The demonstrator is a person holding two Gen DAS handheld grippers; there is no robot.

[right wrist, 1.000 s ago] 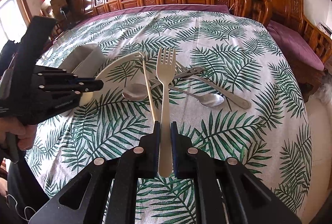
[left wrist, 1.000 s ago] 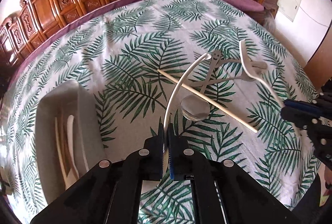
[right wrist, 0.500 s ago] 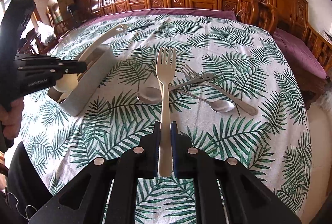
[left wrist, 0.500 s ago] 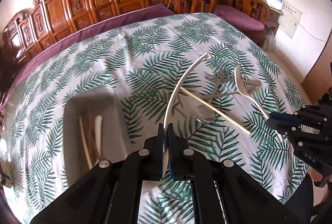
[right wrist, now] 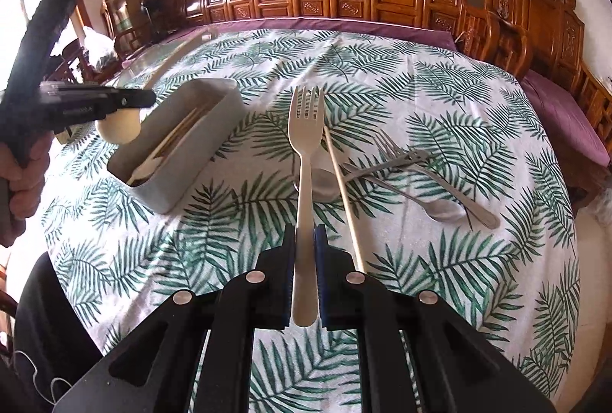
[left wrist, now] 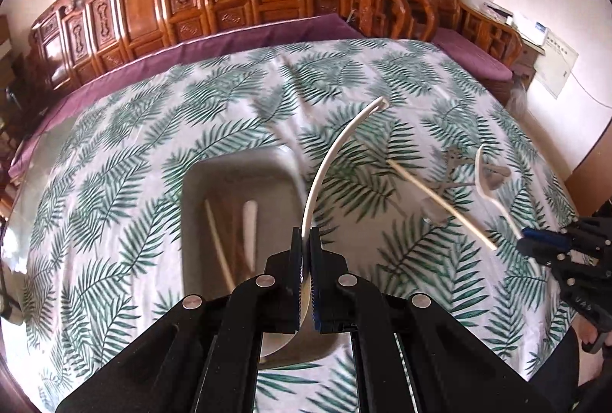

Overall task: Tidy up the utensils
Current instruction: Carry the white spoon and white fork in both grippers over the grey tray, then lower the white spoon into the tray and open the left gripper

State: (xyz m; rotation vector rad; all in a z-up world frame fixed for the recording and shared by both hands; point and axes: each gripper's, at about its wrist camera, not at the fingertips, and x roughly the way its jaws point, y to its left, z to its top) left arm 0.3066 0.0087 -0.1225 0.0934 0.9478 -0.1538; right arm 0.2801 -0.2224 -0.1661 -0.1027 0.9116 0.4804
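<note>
My left gripper [left wrist: 305, 237] is shut on a cream spoon [left wrist: 336, 152], whose handle curves up and away. It hangs over the near end of a grey tray [left wrist: 191, 206] that holds chopsticks and a cream utensil. In the right wrist view the spoon's bowl [right wrist: 118, 128] hangs under the left gripper [right wrist: 141, 98], beside the tray [right wrist: 191, 175]. Above the table, my right gripper [right wrist: 305, 233] is shut on a cream fork [right wrist: 306, 145] with its tines pointing away. That gripper [left wrist: 535, 244] and the fork [left wrist: 484, 175] show at the right edge of the left wrist view.
A loose chopstick [right wrist: 342, 195], two metal spoons [right wrist: 443, 210] and a metal fork [right wrist: 390, 149] lie on the leaf-print cloth right of the tray. Carved wooden chairs ring the table's far side. A hand [right wrist: 19, 179] grips the left tool.
The left gripper has carried the spoon leftward, from over the utensil pile to above the tray. The right gripper has shifted a little with the fork, bringing the tray closer in its view.
</note>
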